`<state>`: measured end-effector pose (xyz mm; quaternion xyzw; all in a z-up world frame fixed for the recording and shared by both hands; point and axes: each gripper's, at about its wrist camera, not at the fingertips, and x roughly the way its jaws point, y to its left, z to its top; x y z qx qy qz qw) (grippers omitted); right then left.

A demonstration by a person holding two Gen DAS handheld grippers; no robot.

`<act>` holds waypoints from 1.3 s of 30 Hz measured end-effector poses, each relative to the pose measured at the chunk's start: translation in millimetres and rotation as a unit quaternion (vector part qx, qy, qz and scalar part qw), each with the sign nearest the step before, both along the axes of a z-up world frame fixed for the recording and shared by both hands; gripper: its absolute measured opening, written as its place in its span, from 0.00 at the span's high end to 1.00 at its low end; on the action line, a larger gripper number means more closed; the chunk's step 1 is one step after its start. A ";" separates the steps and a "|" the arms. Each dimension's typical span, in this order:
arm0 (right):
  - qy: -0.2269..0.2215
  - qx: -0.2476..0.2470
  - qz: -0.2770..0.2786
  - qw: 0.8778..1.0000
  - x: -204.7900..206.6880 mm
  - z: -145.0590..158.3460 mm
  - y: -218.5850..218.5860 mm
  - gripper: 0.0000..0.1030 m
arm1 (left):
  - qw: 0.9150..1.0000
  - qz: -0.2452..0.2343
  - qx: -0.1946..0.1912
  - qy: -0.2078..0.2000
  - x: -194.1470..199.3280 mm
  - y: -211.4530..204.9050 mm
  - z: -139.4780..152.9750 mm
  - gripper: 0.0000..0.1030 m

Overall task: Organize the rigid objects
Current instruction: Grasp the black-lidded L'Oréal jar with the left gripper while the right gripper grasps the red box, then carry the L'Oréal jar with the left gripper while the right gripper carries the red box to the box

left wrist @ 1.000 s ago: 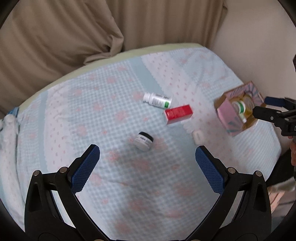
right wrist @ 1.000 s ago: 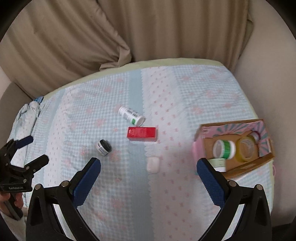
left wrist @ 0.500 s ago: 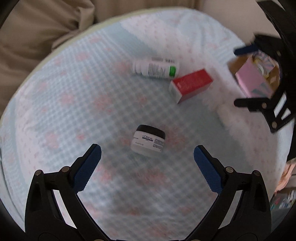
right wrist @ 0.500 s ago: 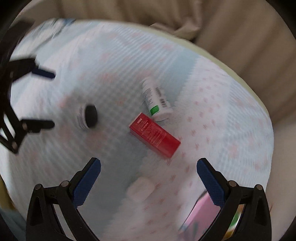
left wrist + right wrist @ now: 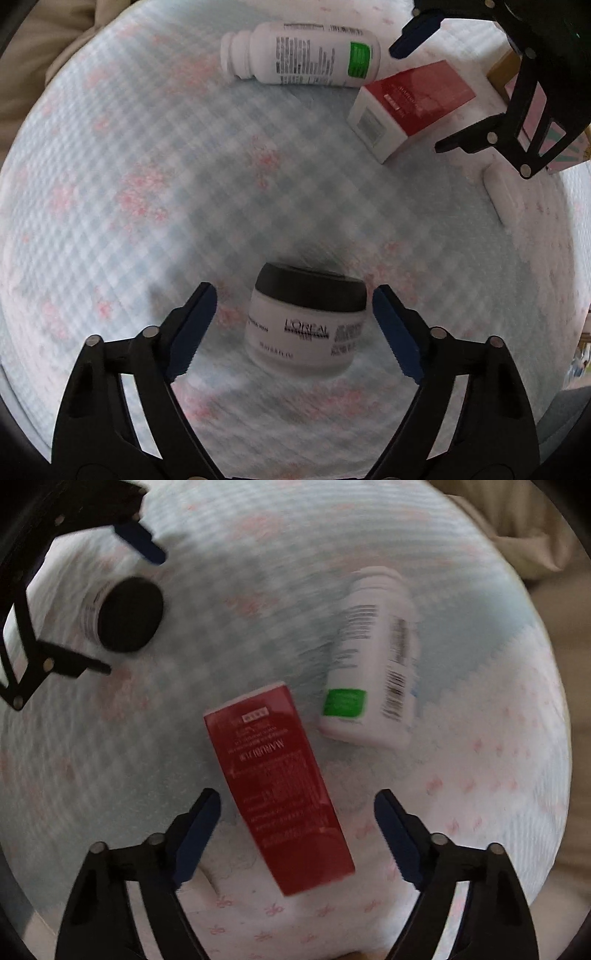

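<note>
Both grippers had dropped close to the bed since the earlier frames. From the left wrist, the left gripper [image 5: 291, 328] stood with jaws spread either side of the jar [image 5: 306, 325], apart from it; the bottle [image 5: 303, 55] lay beyond. A tilted squeeze could roll the jar on the soft bed [image 5: 147, 184].

From the right wrist, the right gripper [image 5: 297, 834] straddled the red box [image 5: 277, 786], jaws released, gripping nothing. The box lay skewed, so closing might twist it or nudge the bottle [image 5: 373, 664].
</note>
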<state>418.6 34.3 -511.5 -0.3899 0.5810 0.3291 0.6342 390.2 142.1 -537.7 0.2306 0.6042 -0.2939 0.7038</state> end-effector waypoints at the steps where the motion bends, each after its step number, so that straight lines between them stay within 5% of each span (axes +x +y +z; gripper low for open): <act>1: 0.007 -0.005 0.011 1.000 0.7 -3.5 3.2 0.31 | 1.000 0.000 0.000 0.006 1.2 -1.7 -3.1 0.31; 5: 0.030 -0.020 0.022 0.999 5.2 -14.5 9.7 0.55 | 1.000 -0.008 0.002 0.011 -1.4 -6.3 -8.9 0.46; 23: 0.023 -0.024 -0.018 0.999 -23.0 1.0 27.4 0.62 | 0.999 0.040 -0.019 -0.015 -1.5 4.2 20.7 0.47; 39: 0.025 0.068 -0.180 0.981 -55.1 108.3 46.4 0.63 | 0.991 0.106 -0.070 -0.050 -27.0 49.5 120.3 0.47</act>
